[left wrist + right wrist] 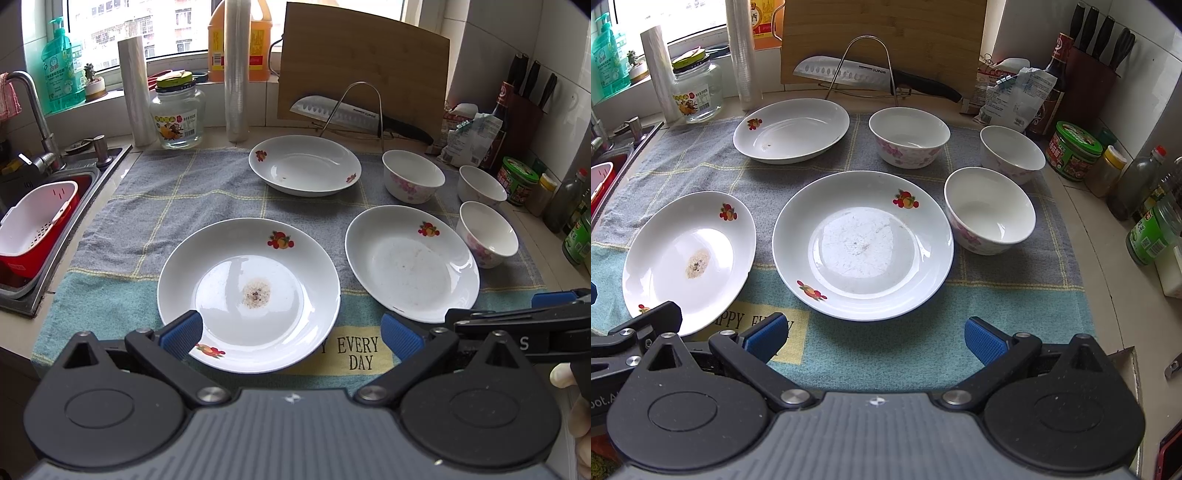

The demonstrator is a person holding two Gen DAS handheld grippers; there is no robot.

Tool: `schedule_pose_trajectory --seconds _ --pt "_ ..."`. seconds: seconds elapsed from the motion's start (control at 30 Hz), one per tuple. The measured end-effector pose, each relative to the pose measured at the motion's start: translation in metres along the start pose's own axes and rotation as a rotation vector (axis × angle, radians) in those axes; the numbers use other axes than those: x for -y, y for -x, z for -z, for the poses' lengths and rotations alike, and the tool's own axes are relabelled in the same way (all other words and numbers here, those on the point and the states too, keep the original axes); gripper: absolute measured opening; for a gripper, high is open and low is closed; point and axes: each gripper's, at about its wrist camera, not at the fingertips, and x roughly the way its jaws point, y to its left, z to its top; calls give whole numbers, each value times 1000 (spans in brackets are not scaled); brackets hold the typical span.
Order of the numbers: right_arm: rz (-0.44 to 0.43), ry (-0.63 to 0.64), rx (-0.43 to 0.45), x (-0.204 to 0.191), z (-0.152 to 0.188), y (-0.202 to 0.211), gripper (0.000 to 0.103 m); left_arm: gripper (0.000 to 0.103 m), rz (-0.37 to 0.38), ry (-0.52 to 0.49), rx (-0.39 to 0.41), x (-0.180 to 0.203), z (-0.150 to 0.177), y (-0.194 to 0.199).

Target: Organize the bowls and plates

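Note:
Three white plates with fruit prints lie on a checked towel (147, 206). The near left plate (248, 293) (689, 256) has a brown stain. The middle plate (410, 264) (862, 245) lies to its right. The far plate (304, 164) (791, 130) lies at the back. Three white bowls with pink flowers stand at the right: a back one (413, 176) (909, 136), a far right one (482, 188) (1012, 153), a near one (487, 233) (990, 210). My left gripper (291, 334) is open over the near edge of the stained plate. My right gripper (875, 338) is open in front of the middle plate.
A sink (40, 221) with a red and white basket lies at the left. A knife (849, 75) on a wire rack, a cutting board (362, 62), a jar (178, 114) and plastic rolls stand at the back. Sauce bottles and jars (1075, 149) line the right wall.

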Motion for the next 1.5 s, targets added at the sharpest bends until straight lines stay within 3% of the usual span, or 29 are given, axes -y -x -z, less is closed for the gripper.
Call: schedule_pose_trajectory --seconds 1.5 --pt "12 3 12 -1 0 6 103 102 15 3 13 -3 0 5"
